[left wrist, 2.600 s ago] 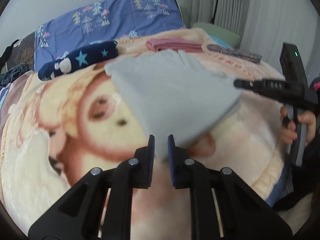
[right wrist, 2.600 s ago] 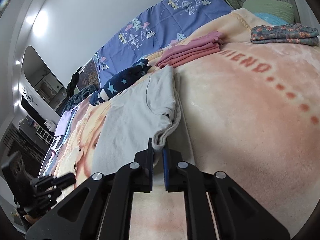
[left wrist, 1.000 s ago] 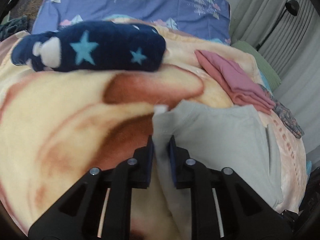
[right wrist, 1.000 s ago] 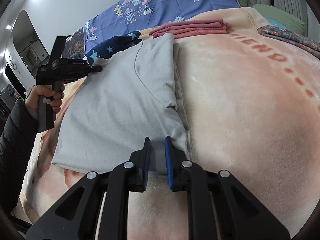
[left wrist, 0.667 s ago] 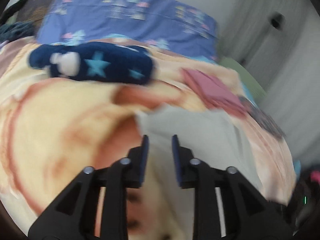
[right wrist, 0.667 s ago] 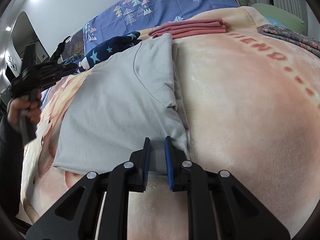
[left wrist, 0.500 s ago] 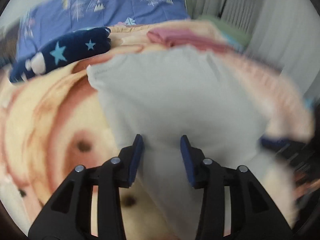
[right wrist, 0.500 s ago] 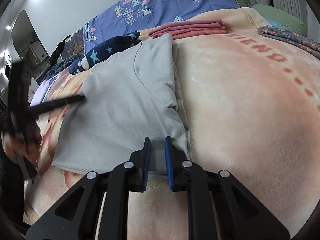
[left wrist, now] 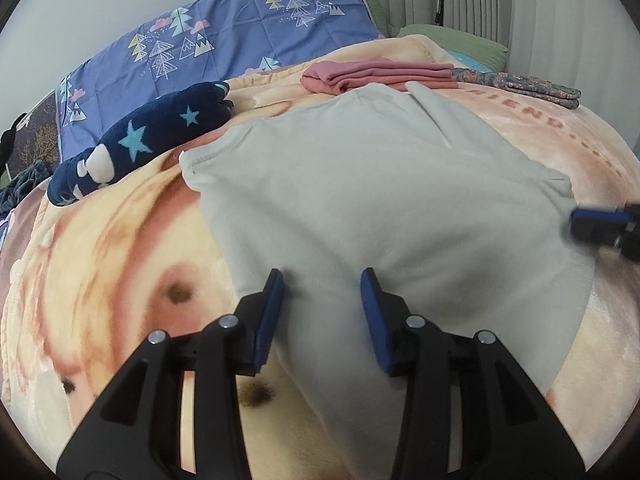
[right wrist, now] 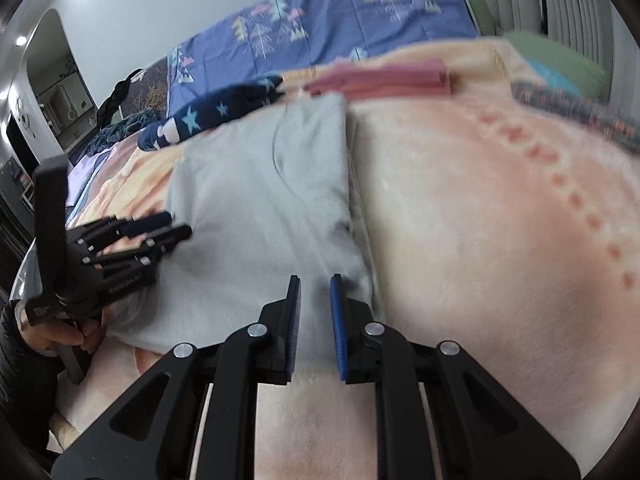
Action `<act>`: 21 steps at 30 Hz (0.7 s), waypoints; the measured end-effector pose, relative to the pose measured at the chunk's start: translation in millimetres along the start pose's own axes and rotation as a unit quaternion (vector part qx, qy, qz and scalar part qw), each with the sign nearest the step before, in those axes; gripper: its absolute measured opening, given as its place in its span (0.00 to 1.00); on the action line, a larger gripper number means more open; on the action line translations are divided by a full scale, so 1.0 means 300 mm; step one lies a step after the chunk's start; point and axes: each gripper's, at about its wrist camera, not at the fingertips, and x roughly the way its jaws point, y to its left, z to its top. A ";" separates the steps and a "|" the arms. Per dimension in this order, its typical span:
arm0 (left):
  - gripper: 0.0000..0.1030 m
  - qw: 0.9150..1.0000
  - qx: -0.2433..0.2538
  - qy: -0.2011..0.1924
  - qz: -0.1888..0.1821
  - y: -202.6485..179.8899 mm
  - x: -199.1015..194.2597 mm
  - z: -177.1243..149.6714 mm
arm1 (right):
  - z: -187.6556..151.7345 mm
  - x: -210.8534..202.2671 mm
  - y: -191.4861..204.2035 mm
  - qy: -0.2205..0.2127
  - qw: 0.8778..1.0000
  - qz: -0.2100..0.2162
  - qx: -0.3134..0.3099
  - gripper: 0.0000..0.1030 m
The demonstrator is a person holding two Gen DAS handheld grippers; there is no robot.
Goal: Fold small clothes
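A pale grey garment (left wrist: 380, 200) lies folded flat on the peach blanket (left wrist: 100, 248); it also shows in the right wrist view (right wrist: 256, 208). My left gripper (left wrist: 322, 304) is open and empty over the garment's near left edge; in the right wrist view it (right wrist: 176, 226) hovers at the garment's left side. My right gripper (right wrist: 314, 312) is open at the garment's near right corner, holding nothing; its blue tip shows at the right edge of the left wrist view (left wrist: 592, 224).
A navy star-patterned item (left wrist: 148, 140) lies beyond the garment at the left. A folded pink garment (left wrist: 376, 74) and a folded floral garment (left wrist: 520, 84) lie at the far side. A blue tree-print quilt (left wrist: 224, 48) and green pillow (left wrist: 456, 40) sit behind.
My left gripper let go of the garment's far corner, opened and swung back to its near left edge. My right gripper opened, releasing the near right corner, and shifted slightly.
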 end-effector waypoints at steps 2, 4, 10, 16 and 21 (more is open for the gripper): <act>0.40 1.000 0.000 -0.001 0.000 0.000 0.000 -0.001 | 0.042 -0.031 0.021 -0.025 1.000 0.008 -0.013 0.17; 0.40 1.000 0.000 -0.001 0.001 0.000 0.000 0.000 | 0.092 -0.037 0.046 -0.038 0.999 0.017 -0.025 0.17; 0.40 1.000 -0.004 -0.004 -0.003 0.003 0.000 -0.003 | 0.120 0.173 0.021 0.036 0.999 0.003 -0.010 0.15; 0.41 1.000 -0.019 -0.004 -0.015 0.021 -0.005 0.002 | 0.115 0.135 0.022 0.006 0.999 0.022 -0.022 0.26; 0.71 0.995 -0.086 -0.029 -0.033 0.101 -0.080 0.032 | 0.195 0.079 -0.064 -0.015 1.000 0.009 -0.007 0.54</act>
